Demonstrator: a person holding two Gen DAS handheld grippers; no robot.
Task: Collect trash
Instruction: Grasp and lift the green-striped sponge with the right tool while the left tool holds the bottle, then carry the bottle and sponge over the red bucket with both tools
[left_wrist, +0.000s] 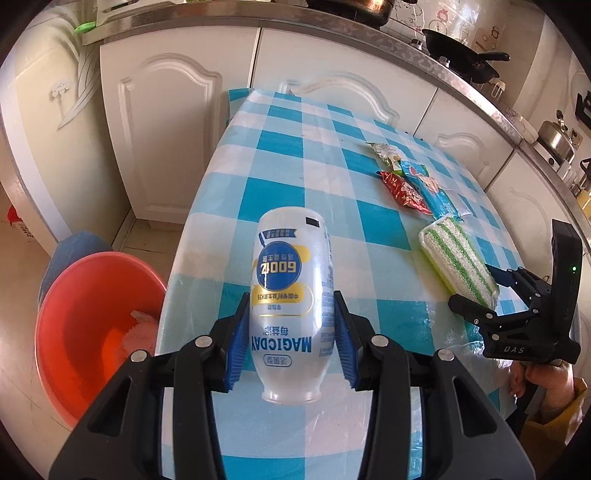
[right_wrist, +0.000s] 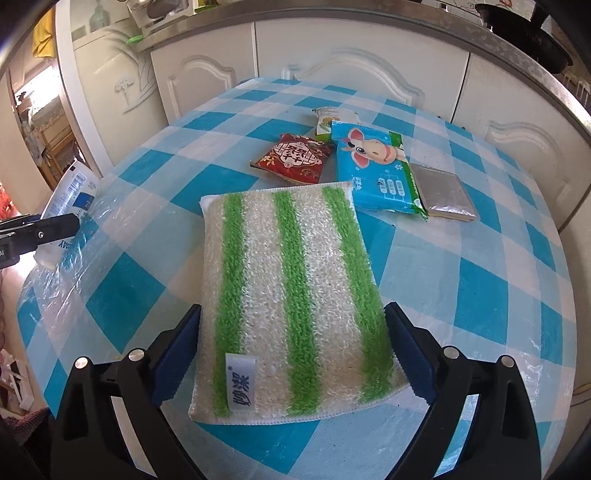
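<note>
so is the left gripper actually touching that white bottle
Touching. The left wrist view shows the left gripper with both blue pads pressed against the sides of the white bottle, no gap either side, the bottle held above the table.

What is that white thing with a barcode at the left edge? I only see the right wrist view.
Observer: A white plastic bottle, gripped between the blue pads of the left gripper.
Operator: Is there a bin anywhere? My right gripper and its striped sponge fill my picture.
Observer: An orange basin stands on the floor left of the table, with something pale inside.
Operator: Which way does the bottle point?
Observer: Its neck end faces the left wrist camera, so the MAGICDAY label reads upside down.
</note>
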